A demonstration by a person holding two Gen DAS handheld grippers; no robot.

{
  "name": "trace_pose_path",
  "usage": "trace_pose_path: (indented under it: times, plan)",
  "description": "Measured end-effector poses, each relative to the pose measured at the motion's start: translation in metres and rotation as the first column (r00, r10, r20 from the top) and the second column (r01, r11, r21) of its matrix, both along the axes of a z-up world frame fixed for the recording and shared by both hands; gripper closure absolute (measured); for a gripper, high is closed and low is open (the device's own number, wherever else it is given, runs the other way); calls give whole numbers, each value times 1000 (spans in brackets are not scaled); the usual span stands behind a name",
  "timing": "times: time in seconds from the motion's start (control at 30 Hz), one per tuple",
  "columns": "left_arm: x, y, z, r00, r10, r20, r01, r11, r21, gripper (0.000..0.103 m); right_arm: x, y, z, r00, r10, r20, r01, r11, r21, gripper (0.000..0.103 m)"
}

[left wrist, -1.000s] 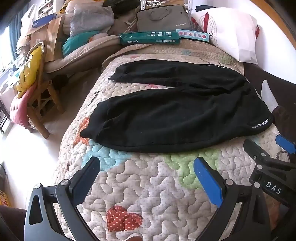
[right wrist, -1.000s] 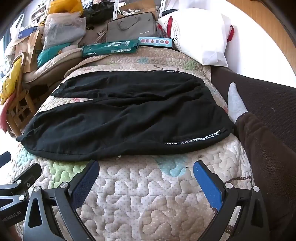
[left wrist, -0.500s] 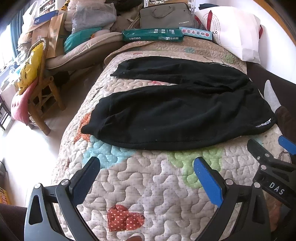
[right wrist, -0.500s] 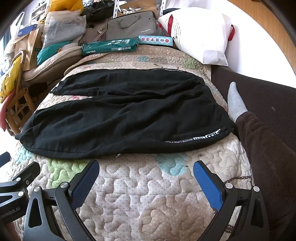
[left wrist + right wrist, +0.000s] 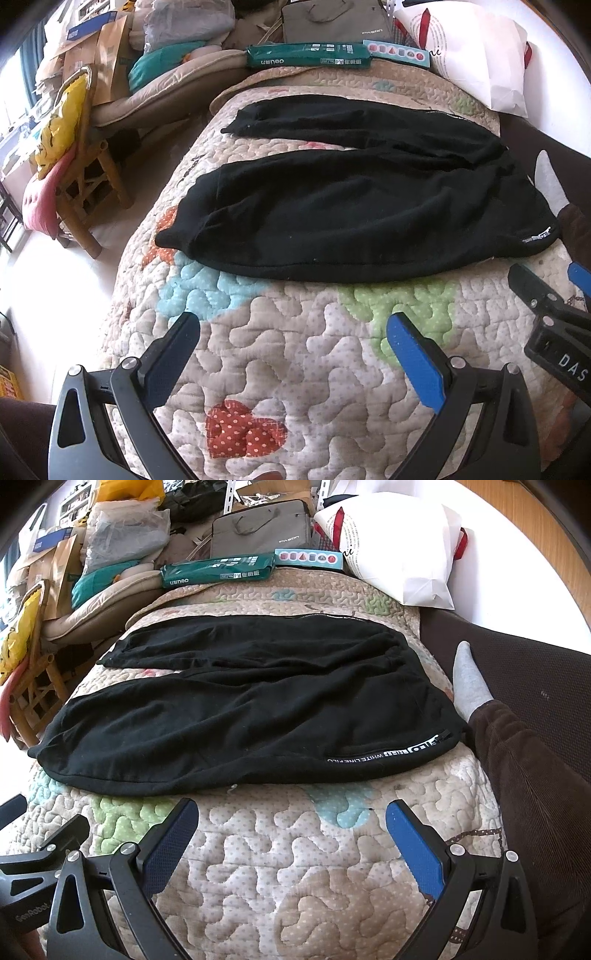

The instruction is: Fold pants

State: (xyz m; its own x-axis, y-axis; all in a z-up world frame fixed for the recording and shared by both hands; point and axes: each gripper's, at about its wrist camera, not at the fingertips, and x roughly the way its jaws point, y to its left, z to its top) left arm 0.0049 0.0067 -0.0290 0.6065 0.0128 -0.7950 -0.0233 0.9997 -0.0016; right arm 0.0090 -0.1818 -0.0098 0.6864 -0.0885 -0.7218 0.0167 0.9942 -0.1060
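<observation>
Black pants (image 5: 354,206) lay flat and unfolded on the quilted bed (image 5: 295,354), legs splayed toward the left edge, waistband with white lettering (image 5: 388,753) at the right. Left tongs (image 5: 291,350) were spread wide, holding nothing, over bare quilt just short of the near leg's hem side. Right tongs (image 5: 291,830) likewise spread and empty, near the waistband edge, not touching the fabric.

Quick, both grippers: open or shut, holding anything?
Left gripper: open, empty, above the quilt short of the black pants.
Right gripper: open, empty.
</observation>
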Motion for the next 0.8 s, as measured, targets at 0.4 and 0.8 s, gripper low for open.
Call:
trace_pose_path:
  times: [0.4, 0.8]
  plan:
    - [-4, -4, 1, 1000, 18, 15, -19, 999, 27, 2, 0, -1, 0, 1000, -2, 1, 2, 1000, -2, 0]
    - [1, -7, -12, 999, 29, -39, -26, 998, 58, 2, -1, -3, 0, 1000, -3, -1, 3, 1000, -1, 0]
